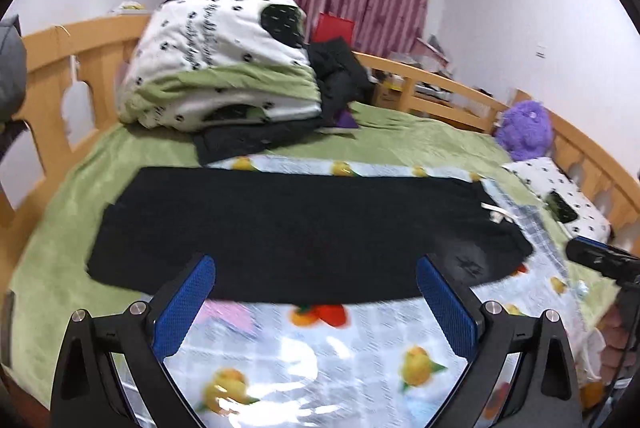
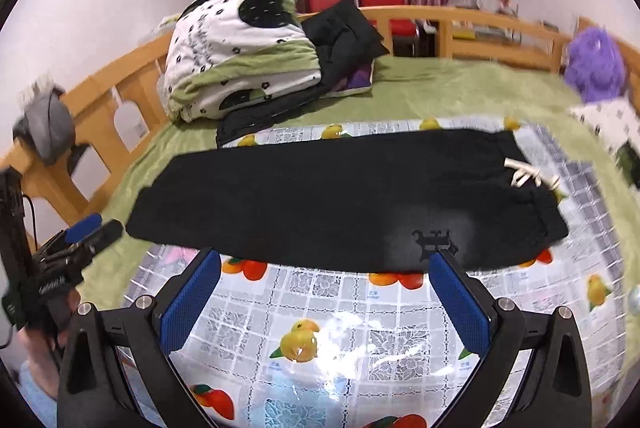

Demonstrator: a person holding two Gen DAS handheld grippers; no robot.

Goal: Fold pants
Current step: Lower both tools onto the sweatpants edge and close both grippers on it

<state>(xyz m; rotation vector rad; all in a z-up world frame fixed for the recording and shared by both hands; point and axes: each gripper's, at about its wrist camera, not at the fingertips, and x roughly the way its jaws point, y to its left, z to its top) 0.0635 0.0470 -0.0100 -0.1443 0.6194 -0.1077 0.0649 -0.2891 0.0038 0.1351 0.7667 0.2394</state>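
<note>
Spread on the bed's fruit-print sheet [image 2: 320, 312], the black pants [image 2: 340, 195] lie leg-over-leg, crosswise folds remaining, left gripper [image 1: 316, 282] and right gripper [image 2: 326, 278] both wide, empty.

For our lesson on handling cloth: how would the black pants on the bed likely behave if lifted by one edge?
The black pants lie flat and thin, so they would probably droop limply. On the glossy fruit-print sheet, they may slide when pushed. The white drawstring would likely dangle.

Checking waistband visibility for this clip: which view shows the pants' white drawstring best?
The right wrist view: the drawstring lies in plain sight at the right end of the black pants, its cords distinguishable. The left wrist view shows only a small, blurred piece of it near the pants' right edge.
</note>
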